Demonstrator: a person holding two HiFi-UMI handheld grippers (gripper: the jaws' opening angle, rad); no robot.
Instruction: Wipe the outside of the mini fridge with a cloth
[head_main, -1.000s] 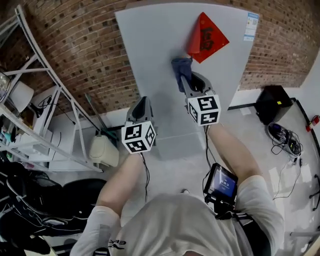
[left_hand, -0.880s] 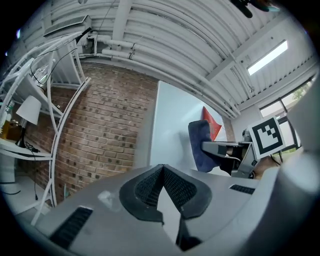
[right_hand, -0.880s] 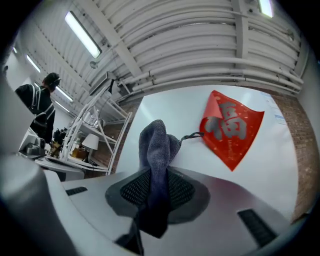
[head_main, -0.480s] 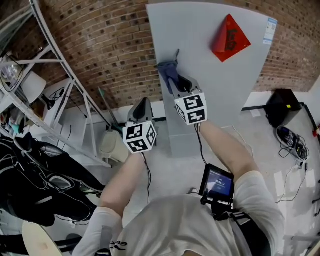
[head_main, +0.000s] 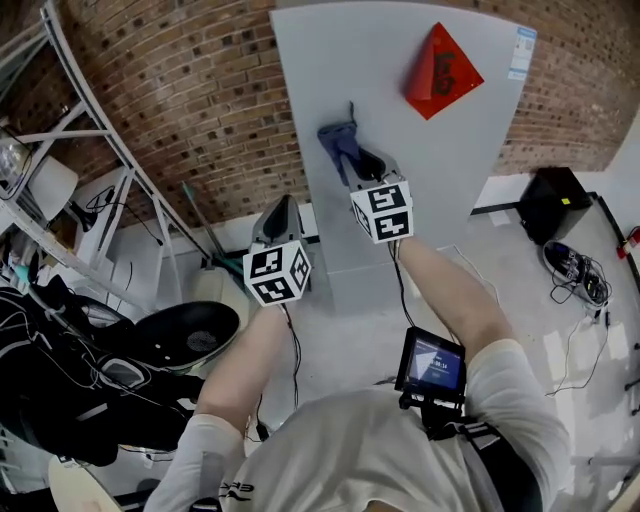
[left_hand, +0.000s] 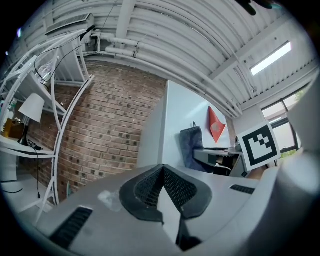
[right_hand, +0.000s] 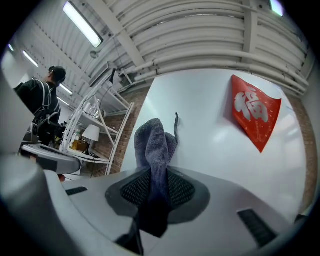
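Head view: the right gripper's (head_main: 352, 165) jaw tips are hidden under the cloth (head_main: 338, 142). That arm reaches forward and presses the cloth against the mini fridge (head_main: 420, 180) near its left edge. The left gripper (head_main: 280, 225) hangs lower, beside the fridge.

Left gripper view: jaws together, nothing between them.

Right gripper view: jaws clamped on the cloth, which touches the door.

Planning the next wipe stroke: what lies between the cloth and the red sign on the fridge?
Only bare fridge door; the right gripper view shows nothing else between the cloth and the red sign.
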